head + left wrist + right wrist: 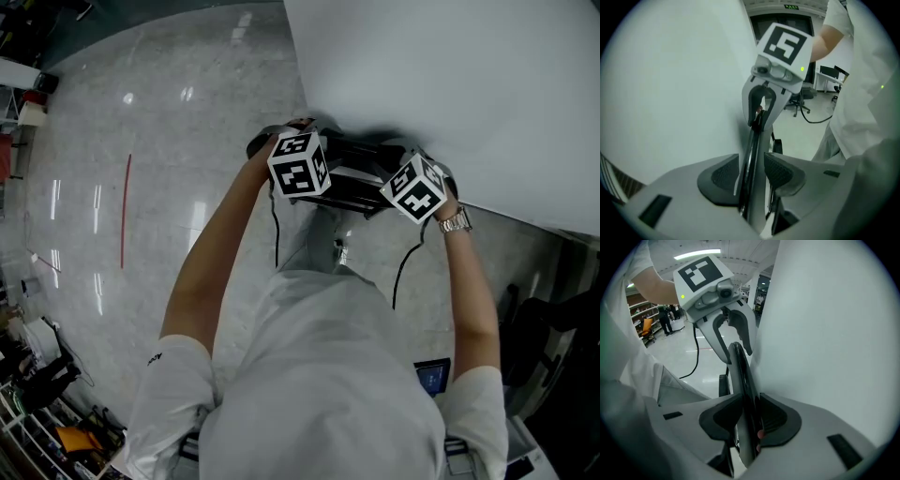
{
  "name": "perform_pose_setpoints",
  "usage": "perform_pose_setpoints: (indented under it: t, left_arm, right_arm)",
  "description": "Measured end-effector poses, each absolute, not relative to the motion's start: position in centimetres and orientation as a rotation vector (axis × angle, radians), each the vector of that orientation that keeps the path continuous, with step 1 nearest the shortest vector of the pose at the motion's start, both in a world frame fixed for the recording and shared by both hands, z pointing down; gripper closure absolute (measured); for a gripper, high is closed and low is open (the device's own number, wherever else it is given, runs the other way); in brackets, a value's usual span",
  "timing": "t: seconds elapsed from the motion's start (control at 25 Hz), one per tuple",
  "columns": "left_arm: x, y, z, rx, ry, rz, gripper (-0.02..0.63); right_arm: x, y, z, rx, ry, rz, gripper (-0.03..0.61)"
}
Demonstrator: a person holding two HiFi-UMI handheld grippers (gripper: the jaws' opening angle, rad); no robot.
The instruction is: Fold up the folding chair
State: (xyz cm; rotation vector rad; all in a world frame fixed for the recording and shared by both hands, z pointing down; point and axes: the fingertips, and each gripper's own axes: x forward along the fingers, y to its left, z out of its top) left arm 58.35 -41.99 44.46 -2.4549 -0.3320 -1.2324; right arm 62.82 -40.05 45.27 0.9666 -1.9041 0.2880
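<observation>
- Left gripper (752, 174): jaws released and standing astride the top edge of the black flat-framed folding chair (756, 140). The pad on the panel side lies against that edge. The other pad (780, 172) stands clear of it with a visible gap.
- Right gripper (749, 417): jaws clenched on the same chair edge, with both dark ribbed pads pressed against it from either side.
- Chair, gripper views: it shows edge-on as a narrow dark slab running from one gripper to the other. Each view shows the opposite gripper seated further along that edge.
- Chair, head view: it sits directly under the two hands, in front of the person. It is just beside a large plain white panel (450, 84) that fills the upper right.
- Grippers, head view: both point steeply downward, each with its black-and-white marker cube (300, 164) uppermost. A thin black cable (276, 234) hangs from each.
- Right wrist: it carries a silver metal wristwatch (456, 221).
- Surroundings: a glossy grey stone floor (141, 122) with a thin red line (125, 211) lying well apart from the chair.
</observation>
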Motion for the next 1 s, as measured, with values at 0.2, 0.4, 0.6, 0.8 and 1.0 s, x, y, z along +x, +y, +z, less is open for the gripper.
perform_pose_setpoints:
  t: [0.2,0.4,0.6,0.8,1.0]
  left_arm:
    - [57.8,-40.8,44.6,-2.553,-0.322,-1.212,0.436]
    - [57.7,-40.9,46.5,-2.556,-0.265,-1.245,0.436]
    - [57.8,-42.3,46.1,-2.67,-0.119,-1.221,0.439]
    - [58.4,-44.0,46.3,-2.723,0.049,-1.205,0.457]
    - [59.0,-45.2,46.1,-2.804,0.187,-1.175,0.483]
  right_arm:
    - [63.4,-41.3,45.7,1.041,-1.871,0.266,0.465]
    - [63.6,-41.9,45.6,1.109,-1.872,0.272,0.465]
    - [63.4,-42.4,45.1,1.201,-1.869,0.276,0.465]
    - [63.8,-43.6,45.3,1.283,-1.865,0.295,0.465]
    - [64.3,-44.3,45.2,1.325,-1.859,0.293,0.463]
